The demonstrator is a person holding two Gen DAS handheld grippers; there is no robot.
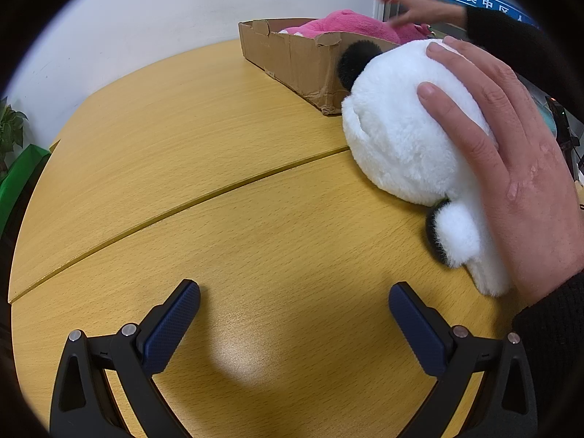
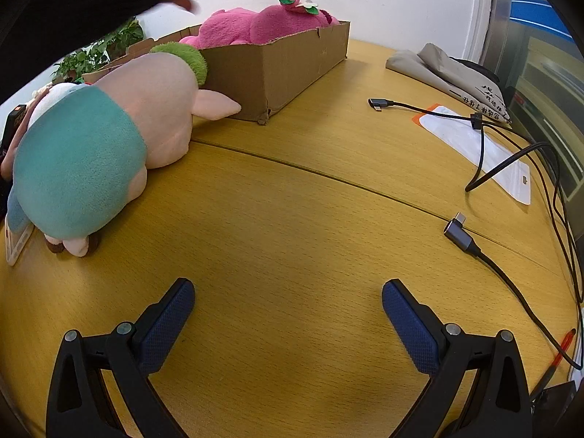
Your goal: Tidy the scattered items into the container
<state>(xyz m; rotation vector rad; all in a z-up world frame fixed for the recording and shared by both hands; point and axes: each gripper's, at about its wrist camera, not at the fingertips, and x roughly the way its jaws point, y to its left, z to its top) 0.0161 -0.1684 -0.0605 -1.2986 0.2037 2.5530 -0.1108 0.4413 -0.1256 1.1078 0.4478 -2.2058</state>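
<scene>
Both our claws stand spread and empty, the left gripper [image 1: 294, 314] and the right gripper [image 2: 288, 310] low over the table [image 1: 226, 219]. Ahead and right of the left one, a bare hand [image 1: 511, 168] rests on the white panda plush [image 1: 405, 135], which touches the cardboard box [image 1: 292, 62] that holds a pink plush [image 1: 350, 23]. We risk pinching that hand if we close in now. The panda's long axis runs away from us, toward the box. Ahead-left of the right claw lies the teal-and-pink plush [image 2: 102, 153], its long axis likewise toward the box.
</scene>
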